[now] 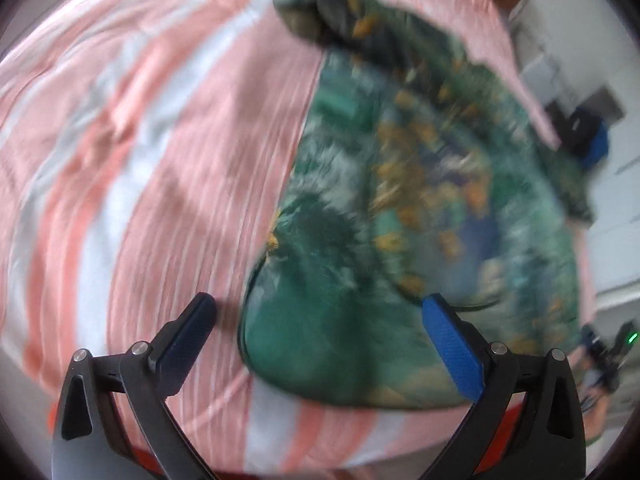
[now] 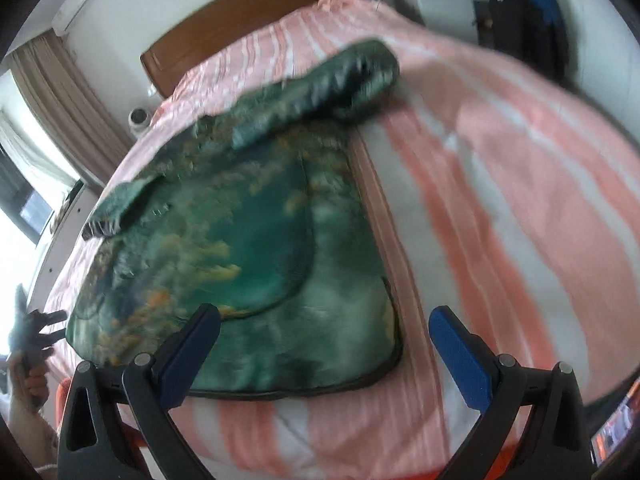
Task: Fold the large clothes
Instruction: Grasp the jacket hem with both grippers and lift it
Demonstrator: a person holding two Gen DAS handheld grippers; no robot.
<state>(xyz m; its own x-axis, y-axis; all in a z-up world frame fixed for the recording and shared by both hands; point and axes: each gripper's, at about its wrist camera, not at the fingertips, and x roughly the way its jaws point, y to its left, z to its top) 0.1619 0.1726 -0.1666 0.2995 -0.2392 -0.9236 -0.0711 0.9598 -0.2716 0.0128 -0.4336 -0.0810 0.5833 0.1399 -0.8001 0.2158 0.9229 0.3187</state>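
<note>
Mostly flat on the bed: a green printed garment, teal ground with orange and yellowish blotches, dark piping along its edges, lying on the pink-and-white striped bedspread. Which kind of garment I cannot tell; both views are smeared by motion. A rounded panel lies doubled over its middle, and a thick roll of the same cloth sits bunched at the end nearer the wooden headboard. Long axis, as I judge it, runs from the foot of the bed toward the headboard, the piped hem at the foot end, the bunched roll at the head end. Left gripper hangs over the foot-end hem, jaws spread wide, nothing between them. Right gripper likewise over the hem's corner, jaws wide apart and empty. Handling, by the look: thin, limp, fairly smooth cloth, light for its spread, likely to slide on the bedspread and sag when lifted. Best hold seems the piped hem corners, where the edging gives the pads something firmer to pinch; the roll would need shaking out first.
</note>
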